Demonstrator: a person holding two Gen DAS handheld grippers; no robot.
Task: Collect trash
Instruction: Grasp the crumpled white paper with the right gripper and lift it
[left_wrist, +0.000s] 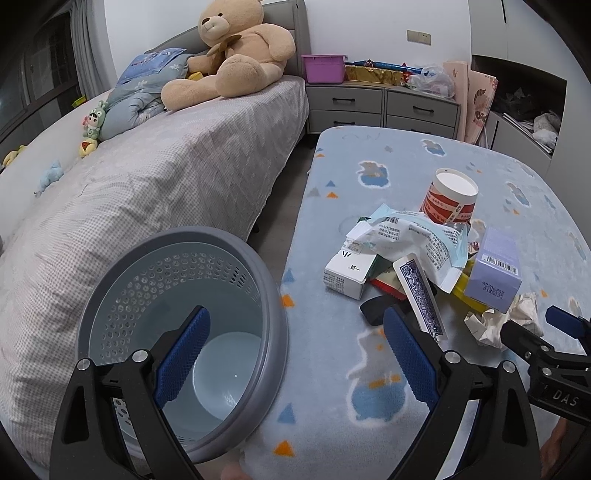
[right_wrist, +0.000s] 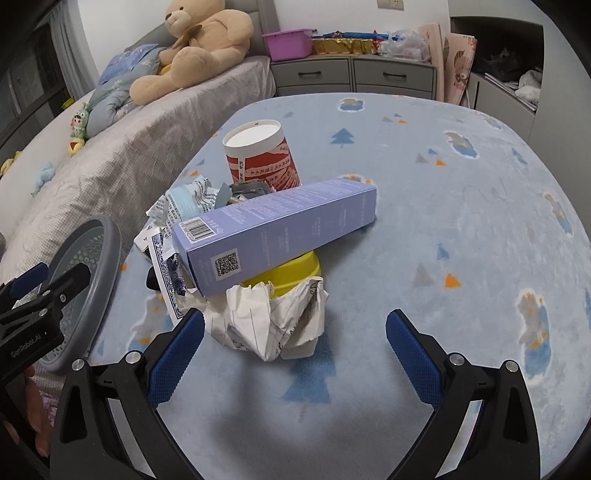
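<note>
Right gripper (right_wrist: 295, 343): jaws wide apart, empty, crumpled white lined paper (right_wrist: 273, 325) just ahead between them. Left gripper (left_wrist: 295, 347): likewise spread, straddling grey perforated plastic bin's rim (left_wrist: 275, 295).

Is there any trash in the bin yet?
No: in the left wrist view the bin shows a bare pale bottom, while the trash pile still lies on the table.

Lilac box (right_wrist: 280, 225), red-and-white cup (right_wrist: 260, 157), grey perforated bin (left_wrist: 184, 332), blue-padded black tongs (right_wrist: 295, 350).
</note>
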